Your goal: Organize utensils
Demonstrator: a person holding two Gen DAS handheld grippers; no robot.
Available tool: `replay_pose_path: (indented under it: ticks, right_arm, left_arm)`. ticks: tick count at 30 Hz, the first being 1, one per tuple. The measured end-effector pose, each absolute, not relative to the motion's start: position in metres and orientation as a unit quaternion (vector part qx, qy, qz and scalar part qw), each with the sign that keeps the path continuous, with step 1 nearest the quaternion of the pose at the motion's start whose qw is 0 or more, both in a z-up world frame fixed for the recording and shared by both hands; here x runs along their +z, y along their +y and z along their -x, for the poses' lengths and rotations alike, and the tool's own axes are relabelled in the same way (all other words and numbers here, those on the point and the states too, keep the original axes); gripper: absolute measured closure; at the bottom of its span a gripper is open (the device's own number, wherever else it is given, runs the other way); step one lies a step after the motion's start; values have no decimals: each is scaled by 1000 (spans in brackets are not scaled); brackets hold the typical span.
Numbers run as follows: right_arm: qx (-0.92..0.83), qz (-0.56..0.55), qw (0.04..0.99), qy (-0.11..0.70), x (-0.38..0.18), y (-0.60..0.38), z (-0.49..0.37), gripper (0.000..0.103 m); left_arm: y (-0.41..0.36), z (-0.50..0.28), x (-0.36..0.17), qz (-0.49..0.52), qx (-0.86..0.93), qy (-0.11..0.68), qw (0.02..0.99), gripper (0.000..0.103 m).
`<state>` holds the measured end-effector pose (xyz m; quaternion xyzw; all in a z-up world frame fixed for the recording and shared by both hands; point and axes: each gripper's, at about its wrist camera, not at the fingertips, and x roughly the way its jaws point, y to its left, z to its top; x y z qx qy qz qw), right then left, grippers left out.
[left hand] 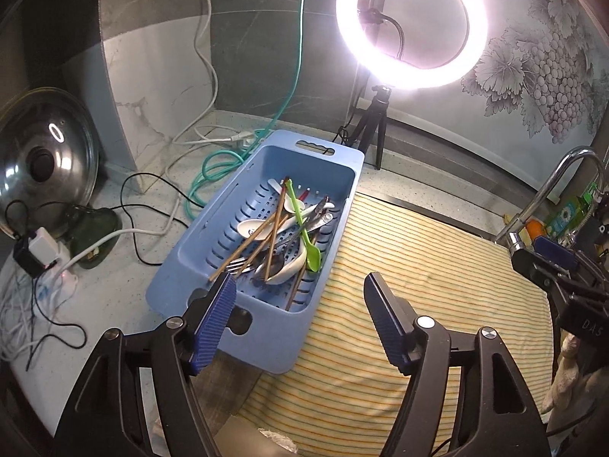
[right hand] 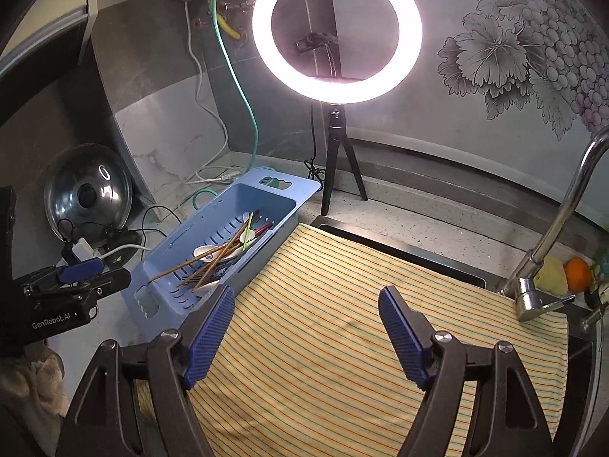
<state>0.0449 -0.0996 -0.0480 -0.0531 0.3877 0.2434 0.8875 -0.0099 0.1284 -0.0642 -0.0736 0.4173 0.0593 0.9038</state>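
Note:
A blue slotted basket [left hand: 198,228] sits on the counter beside a yellow striped cloth [left hand: 437,285]. In it lies a jumble of utensils: brown chopsticks [left hand: 272,228], white ceramic spoons [left hand: 251,226], a green plastic spoon [left hand: 304,228], a metal fork [left hand: 238,264] and metal spoons. My left gripper [left hand: 300,285] hovers open over the basket's near end, nothing between its blue pads. My right gripper [right hand: 306,297] is open and empty above the striped cloth [right hand: 342,323], to the right of the basket [right hand: 213,213]. Each gripper shows at the edge of the other's view.
A lit ring light [left hand: 411,23] on a small tripod [left hand: 375,125] stands behind the basket. A steel faucet [right hand: 563,213] rises at the right, with an orange [right hand: 577,274] beyond it. A pot lid [left hand: 45,160], a power strip [left hand: 53,266] and loose cables crowd the left counter.

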Motion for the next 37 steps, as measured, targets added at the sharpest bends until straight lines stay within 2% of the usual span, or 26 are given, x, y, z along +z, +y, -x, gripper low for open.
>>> replay_pose_path:
  ticks: [24,26,28,37]
  right_arm:
    - [240,50,889,387,-46,-100,-40,28]
    - [239,50,889,387,-47,-101,-40,28]
    - [239,50,888,389,-48,-102,-41,28]
    - [231,44,888,395,-52,-110,-43,28]
  left_arm:
    - [129,14,-59,63,59,414,906,32]
    - [128,13,-59,63,56,414,906,31]
    - [128,12,-60,64,56,414,906,24]
    - [122,13,-60,53,55,411,908,24]
